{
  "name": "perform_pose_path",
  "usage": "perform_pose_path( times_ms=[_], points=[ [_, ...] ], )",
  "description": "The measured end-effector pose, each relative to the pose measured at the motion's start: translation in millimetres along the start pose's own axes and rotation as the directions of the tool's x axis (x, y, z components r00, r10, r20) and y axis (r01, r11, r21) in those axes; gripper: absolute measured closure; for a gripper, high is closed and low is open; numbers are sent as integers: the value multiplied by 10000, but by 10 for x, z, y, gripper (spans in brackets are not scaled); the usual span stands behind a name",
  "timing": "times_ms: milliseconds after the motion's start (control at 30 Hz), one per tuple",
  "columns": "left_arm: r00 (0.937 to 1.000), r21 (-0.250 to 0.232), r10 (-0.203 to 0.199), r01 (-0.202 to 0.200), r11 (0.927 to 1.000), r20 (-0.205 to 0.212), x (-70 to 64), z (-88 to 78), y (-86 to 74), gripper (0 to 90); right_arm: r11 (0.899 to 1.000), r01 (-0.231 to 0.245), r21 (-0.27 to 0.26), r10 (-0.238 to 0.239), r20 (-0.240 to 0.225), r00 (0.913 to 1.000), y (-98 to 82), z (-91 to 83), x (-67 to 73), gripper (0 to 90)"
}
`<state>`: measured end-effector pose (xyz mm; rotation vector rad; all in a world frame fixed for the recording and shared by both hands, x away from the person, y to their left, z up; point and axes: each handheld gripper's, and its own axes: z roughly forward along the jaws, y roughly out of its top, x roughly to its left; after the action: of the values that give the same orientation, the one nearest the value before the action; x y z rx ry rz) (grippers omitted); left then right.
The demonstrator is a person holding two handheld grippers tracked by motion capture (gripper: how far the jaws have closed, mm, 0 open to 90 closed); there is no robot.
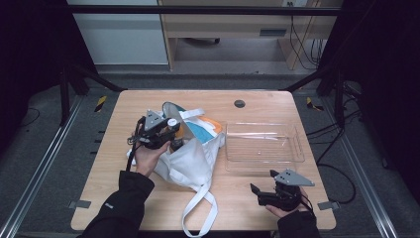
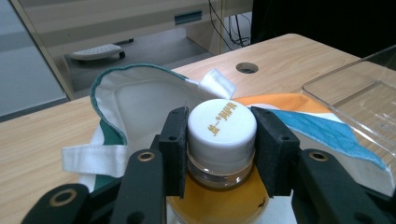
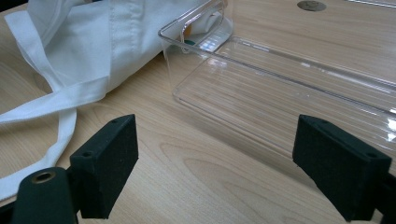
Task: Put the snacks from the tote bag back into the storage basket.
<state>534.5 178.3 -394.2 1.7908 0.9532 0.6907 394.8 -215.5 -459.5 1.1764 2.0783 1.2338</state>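
The left gripper (image 2: 222, 140) is gripping a bottle (image 2: 219, 186) of orange drink, its fingers (image 2: 175, 149) pressing on either side of the white cap (image 2: 222, 128) — the cap is facing up with gold lettering on its top. In the high view this gripper (image 1: 163, 135) is sitting over the left half of the table (image 1: 257, 198), right at the mouth of a white cloth bag (image 1: 190, 163) that is lying crumpled there, its long straps trailing toward the near edge. The bottle is standing just at the bag's open mouth, with the green-edged rim of the bag curving behind it and orange and blue cloth showing to the right. A clear plastic tray (image 1: 297, 148) is lying on the right half of the table, just beside the bag. The right gripper (image 1: 265, 194) is resting low near the near right corner, its fingers (image 3: 109, 163) standing wide apart with nothing between them — they are pointing toward the tray's near wall and the bag's strap.
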Motion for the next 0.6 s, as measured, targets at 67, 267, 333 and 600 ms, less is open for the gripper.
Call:
perform_pose_path(
  times_ms=[67,267,333,600],
  points=[
    [10000,-59,-5,5,10000,-18,5,-29,26,587,10000,-3,0,3,2,10000,0,0,0,145],
    [9997,-247,209,-211,9995,-90,1,-114,109,587,10000,-22,13,22,-11,10000,-1,3,0,145],
    [9996,-267,255,-258,9993,-136,1,-132,129,587,10000,-17,7,17,-10,10000,-1,3,-1,145],
    [9998,-299,123,-128,9995,-172,55,-210,199,588,10000,13,-20,-13,-8,10000,-1,1,-2,145]
  ],
)
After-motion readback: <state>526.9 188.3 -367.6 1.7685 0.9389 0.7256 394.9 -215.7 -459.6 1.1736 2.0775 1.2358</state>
